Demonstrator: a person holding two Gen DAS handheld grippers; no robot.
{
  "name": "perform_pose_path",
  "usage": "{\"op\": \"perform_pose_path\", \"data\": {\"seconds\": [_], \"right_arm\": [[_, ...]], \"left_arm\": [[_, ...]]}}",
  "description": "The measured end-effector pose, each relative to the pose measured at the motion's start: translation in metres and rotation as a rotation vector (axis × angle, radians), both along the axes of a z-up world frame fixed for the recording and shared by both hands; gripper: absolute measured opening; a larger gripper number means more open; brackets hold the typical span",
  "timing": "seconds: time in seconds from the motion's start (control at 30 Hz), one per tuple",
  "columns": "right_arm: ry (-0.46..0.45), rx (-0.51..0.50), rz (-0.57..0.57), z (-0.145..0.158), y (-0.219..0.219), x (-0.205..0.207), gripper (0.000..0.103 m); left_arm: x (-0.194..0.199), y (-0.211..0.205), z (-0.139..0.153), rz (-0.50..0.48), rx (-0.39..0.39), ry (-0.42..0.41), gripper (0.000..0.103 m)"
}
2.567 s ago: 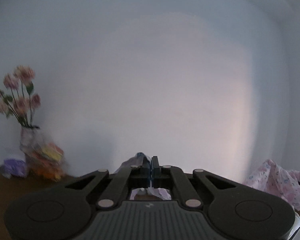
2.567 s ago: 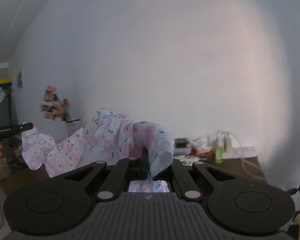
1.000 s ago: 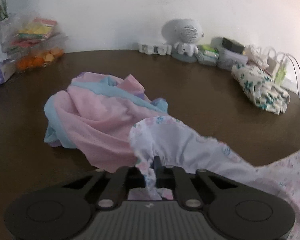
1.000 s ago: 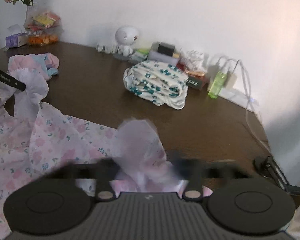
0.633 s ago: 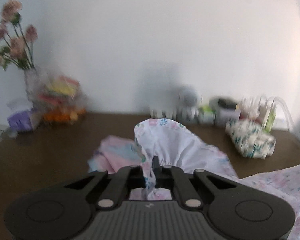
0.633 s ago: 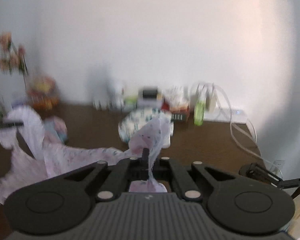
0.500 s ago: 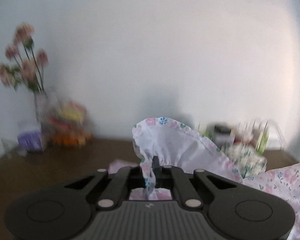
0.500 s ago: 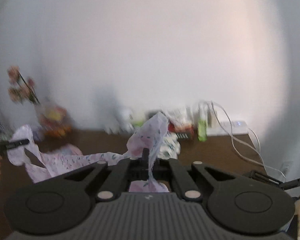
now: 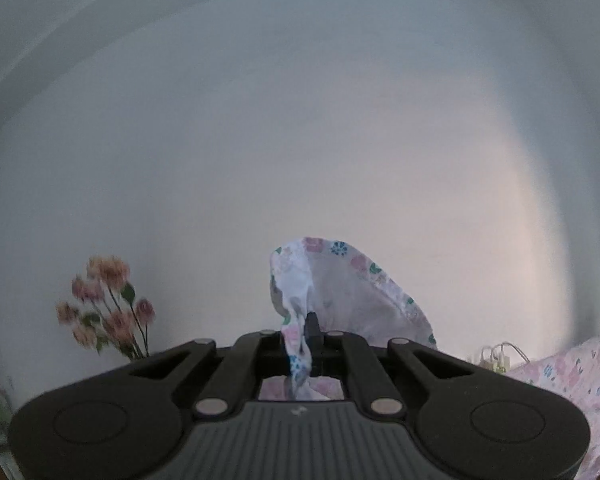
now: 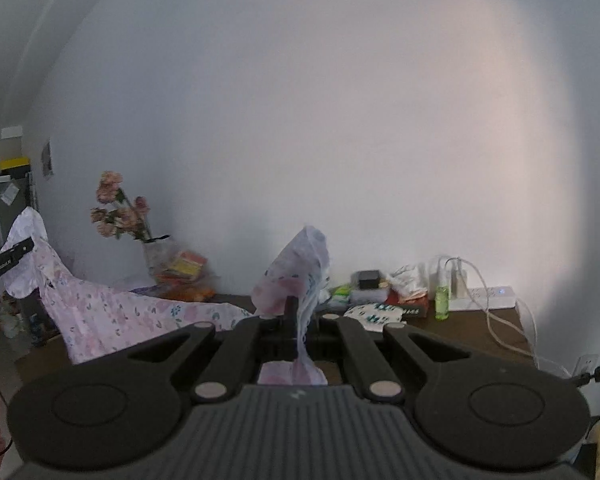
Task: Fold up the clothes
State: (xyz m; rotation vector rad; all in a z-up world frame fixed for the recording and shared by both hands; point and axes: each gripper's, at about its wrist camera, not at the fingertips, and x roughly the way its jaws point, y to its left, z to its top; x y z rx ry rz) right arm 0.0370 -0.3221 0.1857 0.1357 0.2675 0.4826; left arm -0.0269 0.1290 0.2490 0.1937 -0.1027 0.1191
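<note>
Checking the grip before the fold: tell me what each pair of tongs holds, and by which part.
Both hold the thin white floral-print garment: left tongs and right tongs each pinch a bunched edge, the cloth hanging between them.

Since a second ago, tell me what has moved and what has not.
Both grippers have lifted the floral garment off the table: the left gripper and right gripper now face the wall instead of the tabletop, with the cloth hanging stretched between them. Nothing was let go; both stay clamped on the same bunched edges. The folded patterned cloth has not moved.
</note>
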Motion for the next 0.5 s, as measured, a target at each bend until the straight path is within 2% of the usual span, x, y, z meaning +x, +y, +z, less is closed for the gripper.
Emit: {"op": "perform_pose_path", "data": {"seconds": [0.1,0.2,0.3,0.4,0.43,0.47,0.5], "right_arm": [[0.077,-0.002,0.022,0.009,-0.005,0.011,0.0],[0.232,-0.017,0.022,-0.005,-0.009,0.063,0.0],[0.413,-0.029,-0.034,-0.055,-0.006,0.136,0.001],[0.586,-0.005,-0.112,-0.129,-0.003,0.209,0.003],[0.63,0.013,-0.139,-0.15,-0.003,0.225,0.006],[0.674,0.023,-0.173,-0.172,-0.002,0.24,0.015],[0.698,0.02,-0.212,-0.188,-0.003,0.249,0.037]], "left_arm": [[0.007,-0.001,0.008,0.013,0.051,0.056,0.002],[0.058,-0.004,-0.005,-0.01,0.043,0.225,0.003],[0.133,-0.012,-0.053,-0.007,-0.003,0.453,0.003],[0.209,-0.019,-0.13,0.068,-0.037,0.669,0.003],[0.229,-0.019,-0.154,0.088,-0.052,0.729,0.003],[0.243,-0.016,-0.176,0.097,-0.071,0.776,0.003],[0.254,-0.015,-0.196,0.103,-0.09,0.816,0.003]]}}
